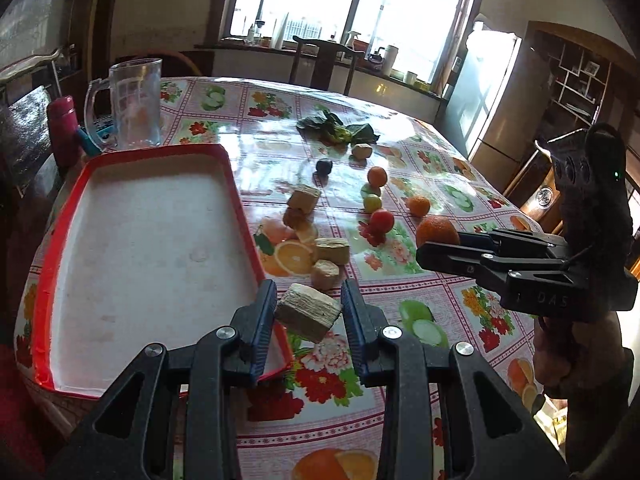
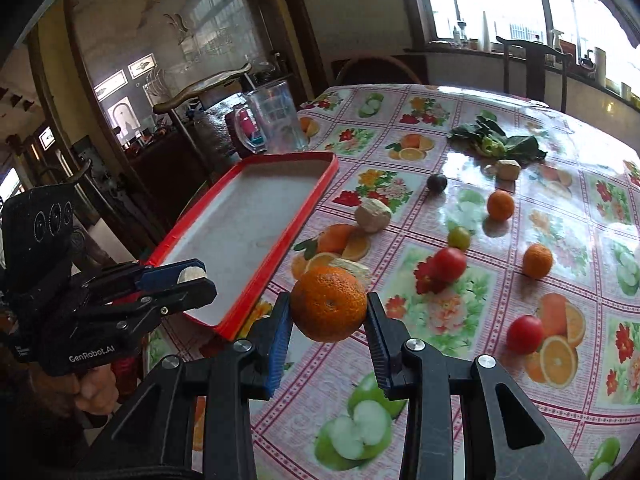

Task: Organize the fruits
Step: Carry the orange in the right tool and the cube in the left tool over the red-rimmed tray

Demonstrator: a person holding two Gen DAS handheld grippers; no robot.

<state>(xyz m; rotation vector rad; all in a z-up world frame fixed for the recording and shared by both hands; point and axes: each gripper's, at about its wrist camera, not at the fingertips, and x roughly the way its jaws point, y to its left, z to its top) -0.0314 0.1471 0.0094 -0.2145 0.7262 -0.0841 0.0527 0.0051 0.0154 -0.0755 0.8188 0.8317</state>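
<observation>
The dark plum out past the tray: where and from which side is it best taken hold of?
Grip the dark plum across its widest middle, coming down from above with a finger on either side. It is small, round and sits alone on the tablecloth, with clear cloth all round it, so probably any finger line works.

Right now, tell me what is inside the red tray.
Nothing shows on the red tray's white floor. The left gripper hides its near corner while its fingers grip a tan block there; the right gripper holds an orange outside it.

Table (image 2: pixel 500 360) (floral cloth); tray (image 2: pixel 248 216), fruit (image 2: pixel 538 261), greens (image 2: pixel 500 142)
</observation>
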